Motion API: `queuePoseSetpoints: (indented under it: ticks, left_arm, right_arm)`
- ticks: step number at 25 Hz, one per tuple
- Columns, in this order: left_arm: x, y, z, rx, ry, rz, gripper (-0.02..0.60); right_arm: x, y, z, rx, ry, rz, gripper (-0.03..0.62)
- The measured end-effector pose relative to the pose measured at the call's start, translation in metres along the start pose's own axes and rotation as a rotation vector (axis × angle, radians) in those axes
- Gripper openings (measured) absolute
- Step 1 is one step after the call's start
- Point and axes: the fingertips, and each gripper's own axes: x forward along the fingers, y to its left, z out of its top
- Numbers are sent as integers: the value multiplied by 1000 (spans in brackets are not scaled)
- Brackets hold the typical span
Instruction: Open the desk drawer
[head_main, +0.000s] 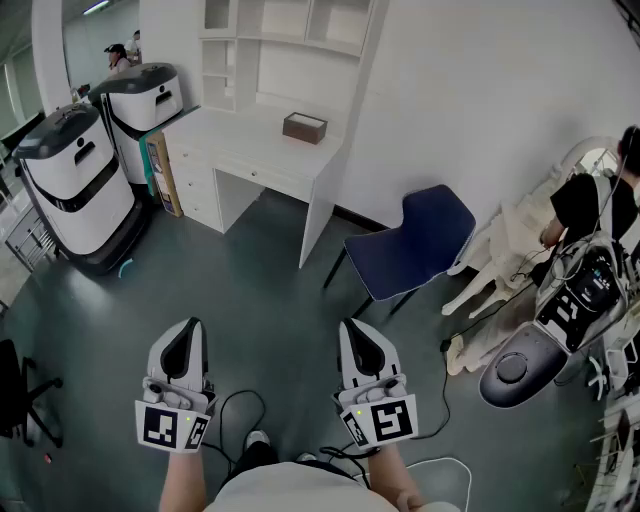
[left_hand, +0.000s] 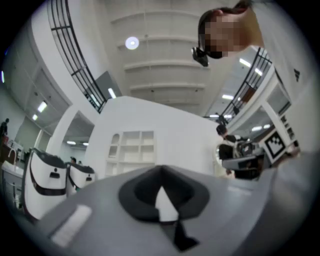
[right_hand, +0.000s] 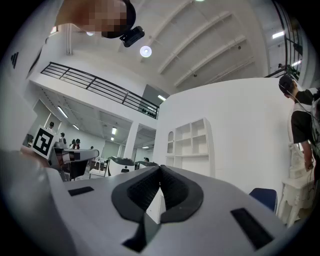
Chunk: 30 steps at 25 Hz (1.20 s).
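Two white-and-black machines (head_main: 75, 190) stand side by side at ten o'clock. One white desk (head_main: 230, 128) with shelves above stands at twelve o'clock, well apart from both grippers. Its desk drawer (head_main: 264, 177) sits below the top, front flush and closed. One brown box (head_main: 305, 127) rests on the desktop. One blue chair (head_main: 415, 245) stands at one o'clock, and one seated person (head_main: 590, 205) at three o'clock. Nearest, at six o'clock, are two grippers. The left gripper (head_main: 186, 335) has its fingers pressed together on nothing. The right gripper (head_main: 356, 338) likewise has its tips meeting and is empty.
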Motion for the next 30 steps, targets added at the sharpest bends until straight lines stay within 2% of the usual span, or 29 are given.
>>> queuePoseSetpoints:
  ticks: [6,10,13,20,23,27,30]
  left_arm:
    - [12,-5,15,48,-16,30,5]
    - [9,-5,17,35,-24,40,5]
    - [-5,-1,21,23,-32,21,5]
    - [-6,19,24,-40,-45,12,5]
    - [-2,30,25,-20,-73,21,5]
    - [4,43,22,51,-108,19,5]
    - [9,62,20,45,-110,11,5]
  right_arm:
    - [0,-21,10,-8,-15,-1,0]
    - [-5,-20,10,-12,-18,5,0]
    - [-11,-3,14,-15,-24,0,0]
    - [-4,8,28,1,-90,-5,0]
    - [7,10,25,-9,-74,-12,0]
    - [23,15,13,-4,-56,-14,0]
    - [41,24,11,6,-59,-18,0]
